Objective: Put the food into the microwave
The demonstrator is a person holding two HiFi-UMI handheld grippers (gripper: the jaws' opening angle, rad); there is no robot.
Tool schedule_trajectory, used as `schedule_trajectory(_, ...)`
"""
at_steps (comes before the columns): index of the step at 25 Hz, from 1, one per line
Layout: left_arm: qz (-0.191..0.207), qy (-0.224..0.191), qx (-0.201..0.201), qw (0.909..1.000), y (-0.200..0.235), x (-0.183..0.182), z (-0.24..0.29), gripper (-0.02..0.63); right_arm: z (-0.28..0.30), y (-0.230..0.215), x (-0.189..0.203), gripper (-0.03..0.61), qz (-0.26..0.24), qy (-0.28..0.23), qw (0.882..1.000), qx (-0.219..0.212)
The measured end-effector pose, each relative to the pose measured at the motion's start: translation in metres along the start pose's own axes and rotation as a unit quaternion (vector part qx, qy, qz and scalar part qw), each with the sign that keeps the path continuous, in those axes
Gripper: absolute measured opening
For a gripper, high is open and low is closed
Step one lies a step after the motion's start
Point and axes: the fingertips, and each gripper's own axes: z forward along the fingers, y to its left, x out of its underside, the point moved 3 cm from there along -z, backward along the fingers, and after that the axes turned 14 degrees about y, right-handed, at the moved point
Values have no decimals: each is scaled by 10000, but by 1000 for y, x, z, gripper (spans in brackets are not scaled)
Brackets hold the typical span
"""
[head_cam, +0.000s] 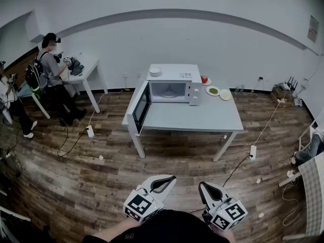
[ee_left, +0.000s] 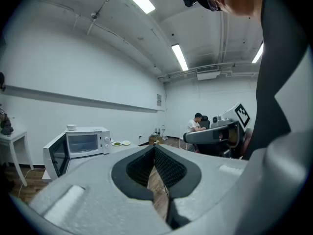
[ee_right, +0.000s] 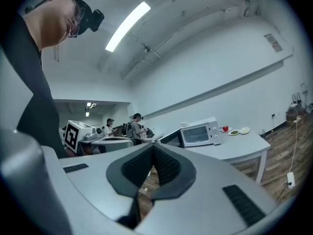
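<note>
The food sits on the grey rectangular table [head_cam: 202,118], just right of the white microwave [head_cam: 174,87]. There is a white plate of green food [head_cam: 213,90], with a small red round item on its own little plate [head_cam: 204,79] behind it. A pale yellowish dish [head_cam: 225,94] lies beside the green plate, toward the table's right edge. All 3 are outside the oven.

The microwave stands at the back of the table with its dark-windowed door [head_cam: 141,107] swung wide open to the left. A small white bowl [head_cam: 155,71] rests on its roof.

You are standing well back from the table on the wooden plank floor [head_cam: 101,181]. Your left gripper [head_cam: 171,178] is clenched, its ribbed black pads pressed together with nothing between them. Your right gripper [head_cam: 201,185] is likewise closed and empty. Both sit low in the head view, pointing toward the table and well apart from the food.

Off to the left, a person with a backpack [head_cam: 50,67] stands at a second white table [head_cam: 90,65].
</note>
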Motion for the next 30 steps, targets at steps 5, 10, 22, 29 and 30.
schedule_trajectory(5,-40,40,-24,10000,-6,1,3,8,-6,-3,2,14,-10,-18,10000,-21)
schedule_trajectory(10,-19,45,-69,10000,-20,0,8,8,-19,-8,5,13,4,-40,10000,-48)
schedule_trajectory(22,-115,48,-283,9995,-73,-17,30,8,-81,-27,7,15,-357,-146,9985,-377)
schedule_trajectory(29,-289,120,-470,9984,-79,-12,36,8,-89,-41,18,17,-244,-111,9987,-445)
schedule_trajectory(30,-300,117,-473,9984,-75,-12,39,8,-86,-44,18,17,-236,-85,9987,-450)
